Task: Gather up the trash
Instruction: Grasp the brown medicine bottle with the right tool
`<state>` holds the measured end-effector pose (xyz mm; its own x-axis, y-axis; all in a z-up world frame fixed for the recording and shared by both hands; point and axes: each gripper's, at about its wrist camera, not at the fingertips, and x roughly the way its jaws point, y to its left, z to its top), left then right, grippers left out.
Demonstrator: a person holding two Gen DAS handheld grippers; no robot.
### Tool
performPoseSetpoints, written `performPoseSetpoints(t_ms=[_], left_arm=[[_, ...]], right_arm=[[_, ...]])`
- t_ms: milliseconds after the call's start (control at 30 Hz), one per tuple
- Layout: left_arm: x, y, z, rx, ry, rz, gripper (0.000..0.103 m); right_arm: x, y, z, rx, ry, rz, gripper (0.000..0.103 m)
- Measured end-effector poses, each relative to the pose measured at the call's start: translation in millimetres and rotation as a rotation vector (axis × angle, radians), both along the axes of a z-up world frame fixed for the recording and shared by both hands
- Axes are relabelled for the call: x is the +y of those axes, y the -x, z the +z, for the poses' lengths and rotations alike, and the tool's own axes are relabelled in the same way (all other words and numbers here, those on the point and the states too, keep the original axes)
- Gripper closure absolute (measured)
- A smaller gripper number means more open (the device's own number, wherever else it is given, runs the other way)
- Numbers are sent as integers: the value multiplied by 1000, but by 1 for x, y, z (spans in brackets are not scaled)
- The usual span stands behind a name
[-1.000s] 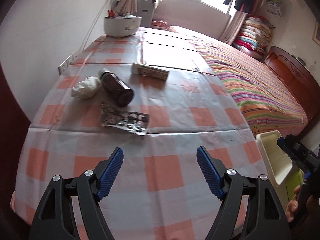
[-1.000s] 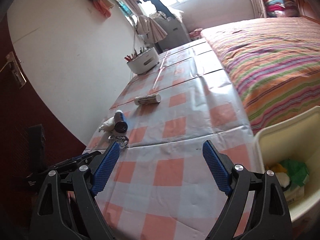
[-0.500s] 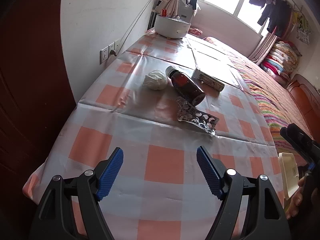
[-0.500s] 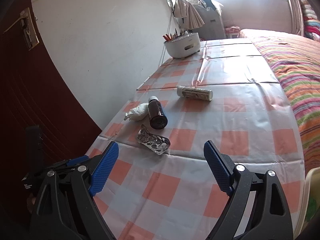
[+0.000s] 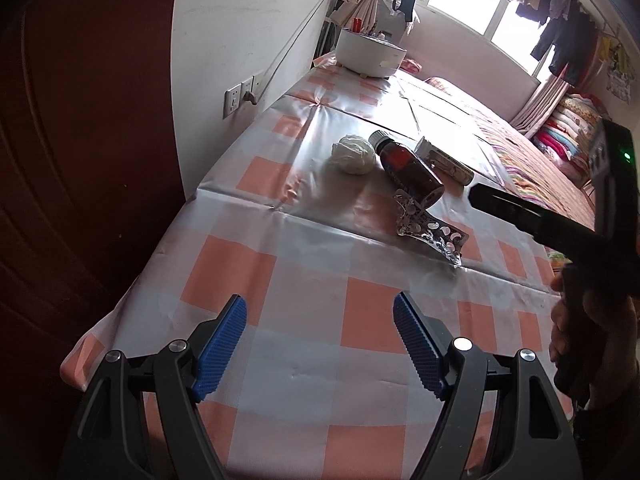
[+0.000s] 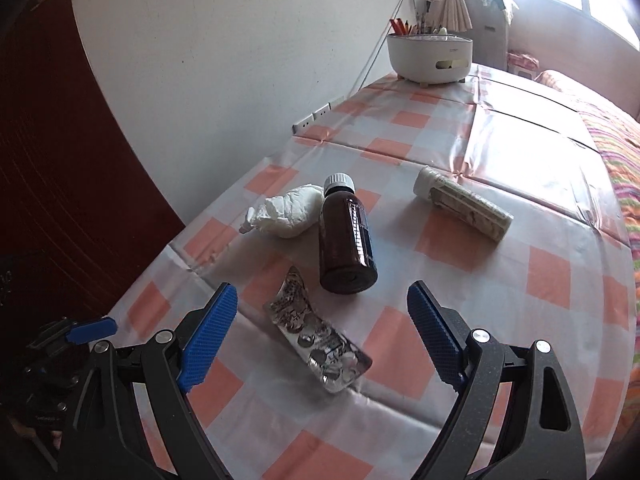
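You're holding both grippers over a table covered in an orange-and-white checked plastic cloth, and nothing is being gripped at the moment. Your right gripper is pointing down at the trash with its blue pads spread wide, and the crumpled silver blister pack is lying right in the gap between them, low in the middle of the right wrist view, though neither pad is touching it. Just above it in the frame, a brown medicine bottle with a white cap is lying on its side, base toward you. A wadded white tissue is sitting just left of the bottle's neck, looking like it's touching it. Over to the upper right, a pale tube-shaped container is lying on its side, apart from the rest. Way back near the top, a white round holder with red pencils is standing at the far end of the table. Your left gripper is hanging over bare cloth near the table's front edge at the bottom of its frame, its pads also spread with nothing between them. In that left view, the same trash cluster is sitting upper middle, with the blister pack closest, and your right hand is showing at the right edge, wrapped around its black gripper handle.
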<state>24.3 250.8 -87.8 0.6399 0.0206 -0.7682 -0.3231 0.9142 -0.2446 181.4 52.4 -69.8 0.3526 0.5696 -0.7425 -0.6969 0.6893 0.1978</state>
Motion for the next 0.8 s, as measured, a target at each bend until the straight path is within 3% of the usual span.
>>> performPoseSetpoints(t_ms=[200, 300, 400, 500, 567, 633, 800], left_arm=[[7, 2, 2, 7, -21, 6, 29], [12, 3, 4, 10, -26, 12, 29], [15, 2, 7, 11, -33, 13, 29], [16, -2, 11, 8, -51, 1, 29], [16, -6, 14, 9, -69, -12, 29], [16, -12, 17, 7, -84, -23, 29], [22, -34, 24, 16, -91, -42, 29]], right_arm=[[46, -30, -16, 1, 135, 69, 19], [66, -41, -24, 8, 192, 98, 27], [78, -53, -33, 8, 264, 103, 29], [85, -64, -40, 16, 305, 102, 40], [89, -67, -45, 26, 325, 107, 47], [90, -68, -51, 37, 349, 107, 60], [77, -68, -47, 38, 301, 88, 62]])
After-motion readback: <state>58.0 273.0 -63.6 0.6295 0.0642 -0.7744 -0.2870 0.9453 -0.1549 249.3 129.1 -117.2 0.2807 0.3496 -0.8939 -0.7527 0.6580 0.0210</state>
